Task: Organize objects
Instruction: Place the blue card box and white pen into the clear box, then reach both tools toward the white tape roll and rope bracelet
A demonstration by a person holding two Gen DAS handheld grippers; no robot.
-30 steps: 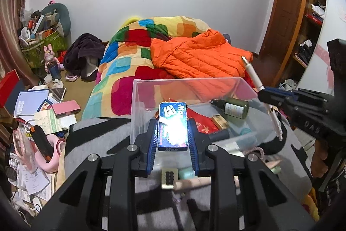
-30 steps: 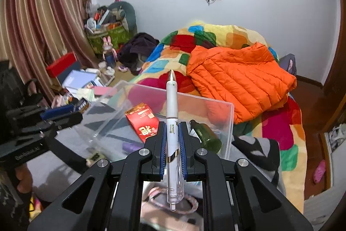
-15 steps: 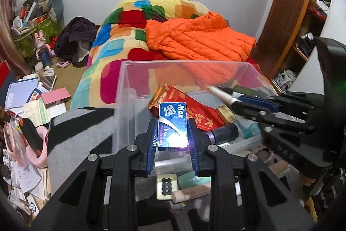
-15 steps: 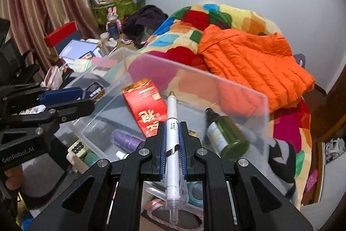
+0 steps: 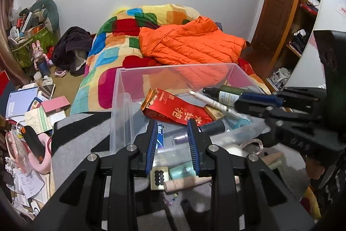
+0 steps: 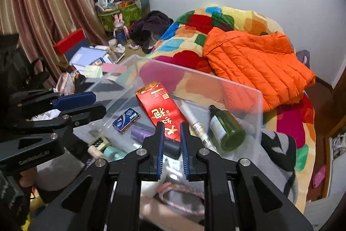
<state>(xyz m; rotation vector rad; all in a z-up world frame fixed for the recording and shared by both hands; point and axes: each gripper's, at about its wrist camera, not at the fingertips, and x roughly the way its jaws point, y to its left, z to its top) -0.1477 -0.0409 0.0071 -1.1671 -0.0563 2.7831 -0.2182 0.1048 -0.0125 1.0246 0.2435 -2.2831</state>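
A clear plastic bin (image 5: 121, 101) (image 6: 257, 105) stands on the grey cloth. In it lie a red packet (image 5: 177, 109) (image 6: 160, 107), a blue Max box (image 6: 125, 119) (image 5: 159, 138), a white pen (image 5: 214, 103) (image 6: 193, 120), a green bottle (image 6: 227, 129) (image 5: 231, 93) and a purple tube (image 6: 140, 133). My left gripper (image 5: 172, 140) is open and empty at the bin's near wall, just above the blue box. My right gripper (image 6: 170, 133) is open and empty over the bin's near side, left of the pen.
Outside the bin on the grey cloth lie a small card with black dots (image 5: 159, 175), a teal tube (image 5: 181, 170), a beige tube (image 5: 186, 182) and a pink cord (image 6: 179, 189). A bed with an orange jacket (image 5: 192, 44) is behind. Papers and boxes (image 5: 26, 105) litter the floor at left.
My left gripper opened and the blue box dropped into the bin. My right gripper opened and the white pen now lies in the bin beside the green bottle.
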